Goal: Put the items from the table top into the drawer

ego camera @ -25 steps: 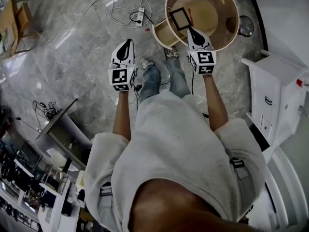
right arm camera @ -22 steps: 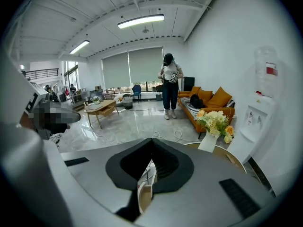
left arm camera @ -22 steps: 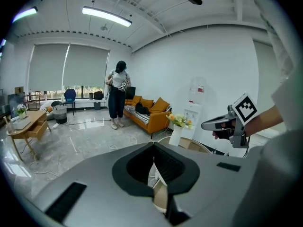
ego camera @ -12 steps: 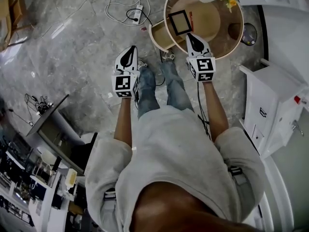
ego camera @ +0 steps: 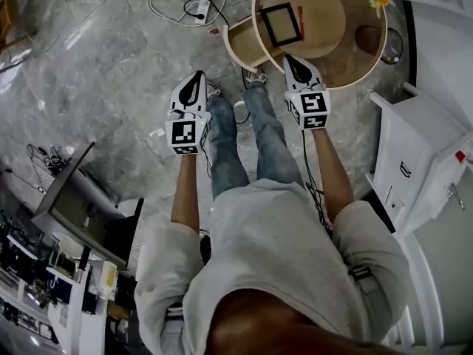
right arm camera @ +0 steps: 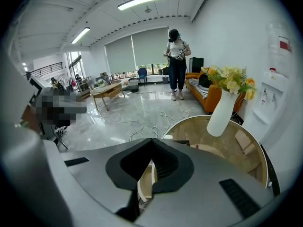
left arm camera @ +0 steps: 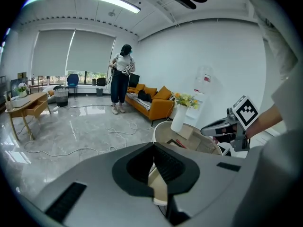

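Left claw: hangs over bare floor, well left of the surface. Its own view shows the jaws together at the tips, nothing between them.

Drawer: pulled out of the surface's left side. The head view shows it whole from above. Each gripper view gives only a sliver of it through the slit below the jaw tips.

Frame: black, square, flat on a round pale mat on the surface, corners slightly turned from my line of sight. A thin red pen lies just beside its right edge, long axis running away from me.

Right claw: tips over the near rim of the surface, just short of the frame. Jaws closed, empty.

Vase: white with yellow flowers, upright at the far rim. Only the gripper views show a standing person and an orange sofa beyond.

Writing: a red label on a white wall unit is too small to read.
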`<move>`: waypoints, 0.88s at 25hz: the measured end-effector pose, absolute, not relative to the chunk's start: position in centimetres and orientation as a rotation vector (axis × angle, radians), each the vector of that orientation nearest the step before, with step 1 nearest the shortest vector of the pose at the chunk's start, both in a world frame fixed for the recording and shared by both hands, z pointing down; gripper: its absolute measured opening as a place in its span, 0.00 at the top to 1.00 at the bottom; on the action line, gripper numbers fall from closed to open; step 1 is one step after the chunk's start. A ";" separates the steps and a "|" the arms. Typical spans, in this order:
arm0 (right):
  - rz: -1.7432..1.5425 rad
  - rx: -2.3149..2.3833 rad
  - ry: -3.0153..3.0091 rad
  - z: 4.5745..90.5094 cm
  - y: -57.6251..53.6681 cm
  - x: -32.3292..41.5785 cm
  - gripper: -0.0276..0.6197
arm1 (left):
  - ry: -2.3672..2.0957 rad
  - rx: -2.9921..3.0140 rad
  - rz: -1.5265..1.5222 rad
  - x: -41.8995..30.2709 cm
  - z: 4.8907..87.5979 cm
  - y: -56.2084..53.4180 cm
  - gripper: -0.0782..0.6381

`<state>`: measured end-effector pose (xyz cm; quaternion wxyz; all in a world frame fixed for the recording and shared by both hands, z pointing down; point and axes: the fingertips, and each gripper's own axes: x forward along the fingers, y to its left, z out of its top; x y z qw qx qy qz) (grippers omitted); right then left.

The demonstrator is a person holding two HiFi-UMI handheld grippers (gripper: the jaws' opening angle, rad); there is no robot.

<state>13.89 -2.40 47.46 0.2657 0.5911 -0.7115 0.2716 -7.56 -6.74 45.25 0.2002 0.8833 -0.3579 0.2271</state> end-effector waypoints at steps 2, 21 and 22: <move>0.750 1.586 -1.910 49.4 -2.1 13.8 0.92 | -0.997 2.456 0.637 -7.8 47.0 -6.6 0.87; 0.823 1.554 -1.794 62.8 -4.9 14.7 0.92 | -0.953 2.406 0.610 -6.9 56.7 -5.1 0.87; 0.823 1.553 -1.782 63.4 -5.2 14.9 0.92 | -0.955 2.402 0.607 -6.9 56.9 -5.1 0.87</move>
